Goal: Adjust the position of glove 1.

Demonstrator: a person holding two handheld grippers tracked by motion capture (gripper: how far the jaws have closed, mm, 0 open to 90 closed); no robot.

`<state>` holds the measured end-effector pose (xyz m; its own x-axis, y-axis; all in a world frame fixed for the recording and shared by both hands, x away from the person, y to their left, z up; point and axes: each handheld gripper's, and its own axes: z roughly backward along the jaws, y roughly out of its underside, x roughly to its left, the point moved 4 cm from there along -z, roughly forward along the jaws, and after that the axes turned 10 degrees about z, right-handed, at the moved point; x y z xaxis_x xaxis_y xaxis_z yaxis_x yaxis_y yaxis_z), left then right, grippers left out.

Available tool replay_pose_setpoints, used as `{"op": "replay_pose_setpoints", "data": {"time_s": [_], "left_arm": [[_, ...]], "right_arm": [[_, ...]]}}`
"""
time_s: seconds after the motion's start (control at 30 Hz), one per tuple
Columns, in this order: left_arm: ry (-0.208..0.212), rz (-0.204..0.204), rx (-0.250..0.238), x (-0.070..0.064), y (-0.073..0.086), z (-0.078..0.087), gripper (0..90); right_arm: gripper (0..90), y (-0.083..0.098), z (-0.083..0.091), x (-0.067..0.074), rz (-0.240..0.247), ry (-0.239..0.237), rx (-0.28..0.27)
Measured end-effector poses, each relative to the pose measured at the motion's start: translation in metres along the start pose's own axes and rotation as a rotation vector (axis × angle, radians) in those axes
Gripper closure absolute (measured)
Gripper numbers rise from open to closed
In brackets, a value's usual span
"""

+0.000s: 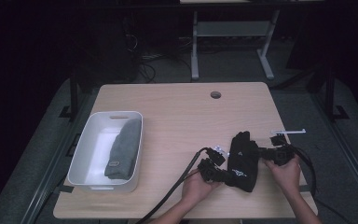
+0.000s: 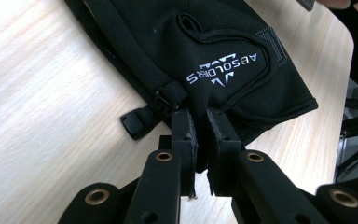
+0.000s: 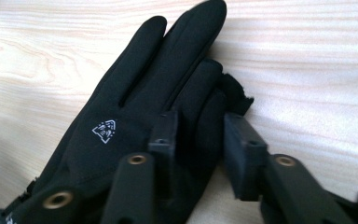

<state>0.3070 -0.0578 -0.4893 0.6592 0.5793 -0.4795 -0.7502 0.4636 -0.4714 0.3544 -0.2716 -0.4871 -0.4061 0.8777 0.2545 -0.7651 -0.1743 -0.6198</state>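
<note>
Black jaws of the left gripper (image 2: 200, 128) rise from the bottom of the left gripper view, pinched tight on the cuff edge of a black glove (image 2: 205, 51) that fills the upper middle of that frame. White lettering shows on the cuff, and a small buckle (image 2: 137, 123) on a strap lies on the wood at left of the jaws; neither detail reads from above.

From the right gripper view, the right gripper (image 3: 198, 140) stands part open, one jaw resting over the glove (image 3: 135, 116) fingers, the other on bare table (image 3: 307, 70) just beside them. No pad presses the cloth. A small white emblem sits on the back of the glove, left of centre.

From the high view, the glove (image 1: 242, 161) lies at lower right of the table (image 1: 182, 112), between the left gripper (image 1: 223, 175) and right gripper (image 1: 268, 154). A white bin (image 1: 81, 154) at left holds a grey cloth (image 1: 123, 149).
</note>
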Motion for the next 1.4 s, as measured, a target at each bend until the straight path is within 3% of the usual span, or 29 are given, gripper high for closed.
{"op": "replay_pose_setpoints", "data": {"time_s": [0.17,0.37,0.57,0.8,0.9,1.27,1.4], "left_arm": [[-0.012,0.012,0.003,0.008,0.001,0.009,83.4],[-0.020,0.010,0.021,0.016,0.002,0.016,83.4],[-0.011,0.016,0.025,0.020,0.002,0.016,83.5],[0.008,0.013,0.020,0.020,0.004,0.018,83.8],[0.029,0.017,0.007,0.019,0.006,0.020,84.1],[0.034,0.002,-0.025,0.016,0.007,0.038,85.3],[0.039,0.010,-0.012,0.017,0.008,0.038,85.1]], "right_arm": [[48.3,-0.003,-0.004,-0.005,-0.001,-0.015,-0.001],[45.5,-0.007,-0.008,-0.008,-0.023,-0.028,0.000],[55.0,-0.006,-0.013,-0.005,-0.015,-0.050,0.001],[75.6,-0.007,-0.014,0.001,-0.012,-0.096,-0.006],[76.5,-0.007,-0.012,0.003,-0.007,-0.099,0.009],[77.5,-0.018,-0.002,0.018,0.037,-0.099,-0.006],[77.6,-0.022,-0.001,0.022,0.061,-0.085,0.002]]}}
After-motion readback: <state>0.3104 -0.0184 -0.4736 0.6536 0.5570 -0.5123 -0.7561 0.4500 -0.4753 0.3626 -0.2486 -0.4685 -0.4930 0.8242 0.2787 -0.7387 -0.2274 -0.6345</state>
